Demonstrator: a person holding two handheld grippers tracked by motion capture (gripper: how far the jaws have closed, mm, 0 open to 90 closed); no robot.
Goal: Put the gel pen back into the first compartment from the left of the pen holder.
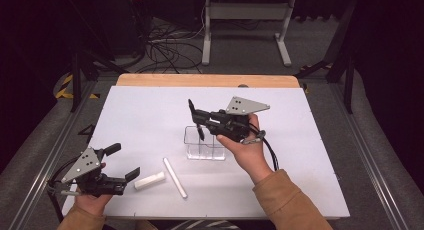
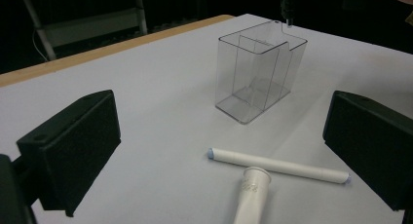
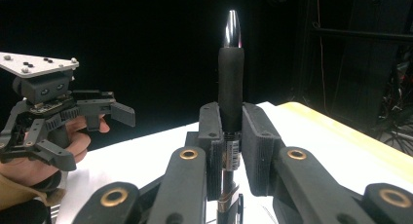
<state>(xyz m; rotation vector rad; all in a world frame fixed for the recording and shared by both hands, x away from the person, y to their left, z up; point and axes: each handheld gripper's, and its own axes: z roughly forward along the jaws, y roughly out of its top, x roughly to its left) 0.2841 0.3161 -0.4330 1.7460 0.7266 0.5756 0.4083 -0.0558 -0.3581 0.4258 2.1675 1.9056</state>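
My right claw is clamped on a dark pen, held upright with its lower end just over the near left corner of the clear box in the middle of the table. In the right gripper view the pen stands straight between the pads, its silver tip pointing up. My left claw hangs open and empty near the table's front left edge, beside two white things: a short tube and a longer white stick.

To do this well, I would line the pen up over one compartment, not over the divider, keep it vertical, lower it until the bottom end is well inside the walls, and only then ease the grip. The box looks light and could tip or slide if the pen knocks its rim, so a slow, straight descent matters.

From the left gripper view, the box shows an inner partition, and the pen's end appears right at the far rim, though I cannot tell whether it is touching or already inside. The high view hides the pen's lower end against the plastic. The print on the tube is too small to read.
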